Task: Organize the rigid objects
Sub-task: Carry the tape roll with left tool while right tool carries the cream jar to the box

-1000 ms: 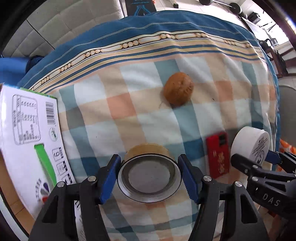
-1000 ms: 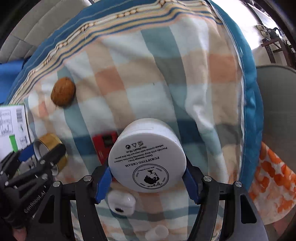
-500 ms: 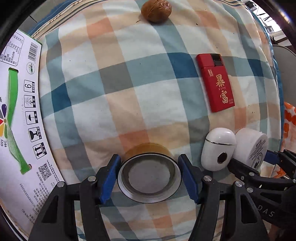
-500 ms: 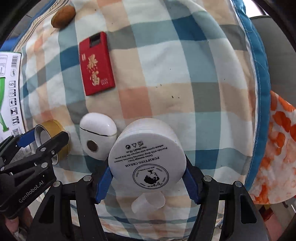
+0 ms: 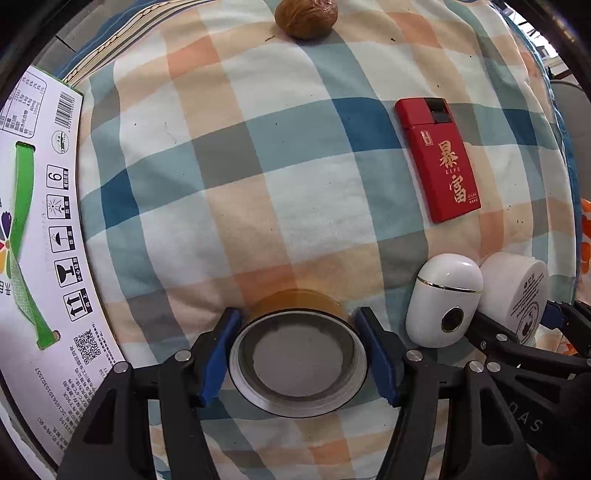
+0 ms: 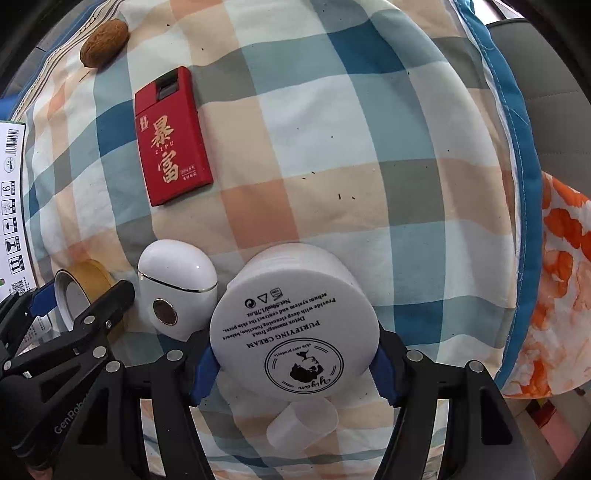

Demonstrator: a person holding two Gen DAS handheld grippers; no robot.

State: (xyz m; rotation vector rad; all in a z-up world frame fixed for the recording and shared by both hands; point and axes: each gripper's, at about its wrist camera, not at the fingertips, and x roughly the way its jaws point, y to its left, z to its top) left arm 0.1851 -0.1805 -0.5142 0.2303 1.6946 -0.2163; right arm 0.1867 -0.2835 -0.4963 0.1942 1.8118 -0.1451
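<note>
While the left hand-held gripper [image 5: 298,354] is clamped on one tape roll [image 5: 298,363] and the right hand-held gripper [image 6: 293,356] on one cream jar [image 6: 295,328], one white case [image 6: 176,291] sits between them on the checked cloth [image 5: 295,206]; farther off lie one red box [image 5: 437,158] and one walnut [image 5: 306,16].
</note>
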